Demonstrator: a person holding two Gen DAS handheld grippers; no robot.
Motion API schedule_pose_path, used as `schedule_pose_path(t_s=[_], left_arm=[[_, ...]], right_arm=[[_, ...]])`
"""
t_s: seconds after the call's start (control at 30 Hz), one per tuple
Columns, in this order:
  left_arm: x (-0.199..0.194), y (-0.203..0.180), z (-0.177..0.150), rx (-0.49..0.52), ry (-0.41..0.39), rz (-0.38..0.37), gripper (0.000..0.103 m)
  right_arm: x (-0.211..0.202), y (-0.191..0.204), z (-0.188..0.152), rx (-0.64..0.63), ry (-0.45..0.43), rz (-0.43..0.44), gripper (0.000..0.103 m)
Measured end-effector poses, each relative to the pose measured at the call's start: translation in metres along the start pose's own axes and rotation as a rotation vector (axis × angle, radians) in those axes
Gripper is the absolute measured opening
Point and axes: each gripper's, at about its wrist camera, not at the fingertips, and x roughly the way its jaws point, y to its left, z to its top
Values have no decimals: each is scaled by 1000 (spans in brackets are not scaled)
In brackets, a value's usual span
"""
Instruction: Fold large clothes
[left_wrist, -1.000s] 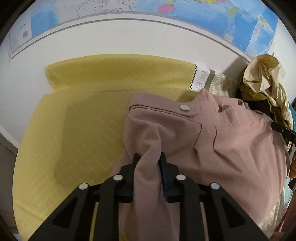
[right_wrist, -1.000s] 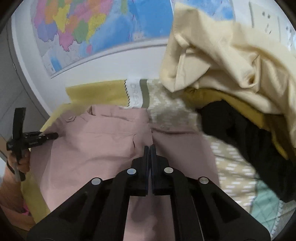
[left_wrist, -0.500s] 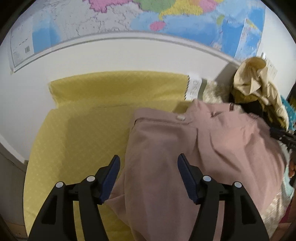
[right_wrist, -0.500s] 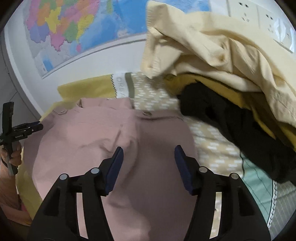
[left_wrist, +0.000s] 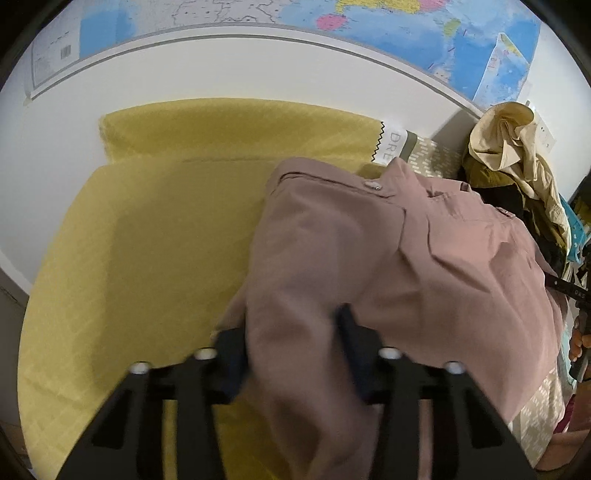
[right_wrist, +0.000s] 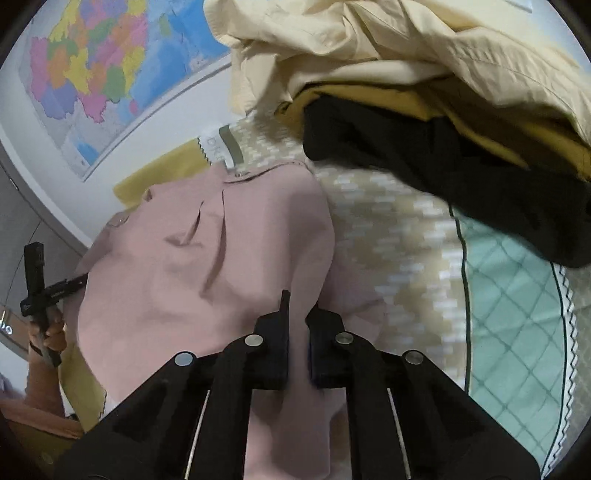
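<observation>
Maps line the wall behind your yellow-covered worktop (left_wrist: 155, 229), where the pink garment (left_wrist: 388, 266) lies. Half a second ago both fingers stood spread; now your left gripper (left_wrist: 291, 343) is closing on a bunched fold, your right gripper (right_wrist: 297, 325) pinches its hem: regripped, ready to fold.

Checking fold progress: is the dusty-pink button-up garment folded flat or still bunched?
Still bunched: the dusty-pink button-up garment lies humped and creased on the yellow quilted cover.
</observation>
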Motion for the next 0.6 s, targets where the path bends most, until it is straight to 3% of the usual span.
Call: schedule_pose_path(t_s=[0.03,0.13,0.27,0.33,0.37,0.5,0.6], left_arm=[[1,-4,3,11,-4,14,24],[4,-16,11,49,-5,68,20],[3,-27,13,89,-17,118,23],[1,-28,12,86,-20,127,31],[0,-27,11,82,-17,126,34],[-8,-24,7,73,-31,128,46],[-15,-24,4,80,-50,136,52]], right_arm=[[0,2,4,-6,-12,-2,5],[-3,5,19,-14,-57,-14,4],[17,1,19,-9,-6,-41,5],[22,0,15,-5,6,-52,6],[21,0,15,-3,7,-53,13],[8,5,12,-9,-11,-72,56],[-8,13,10,-41,-46,-106,60]])
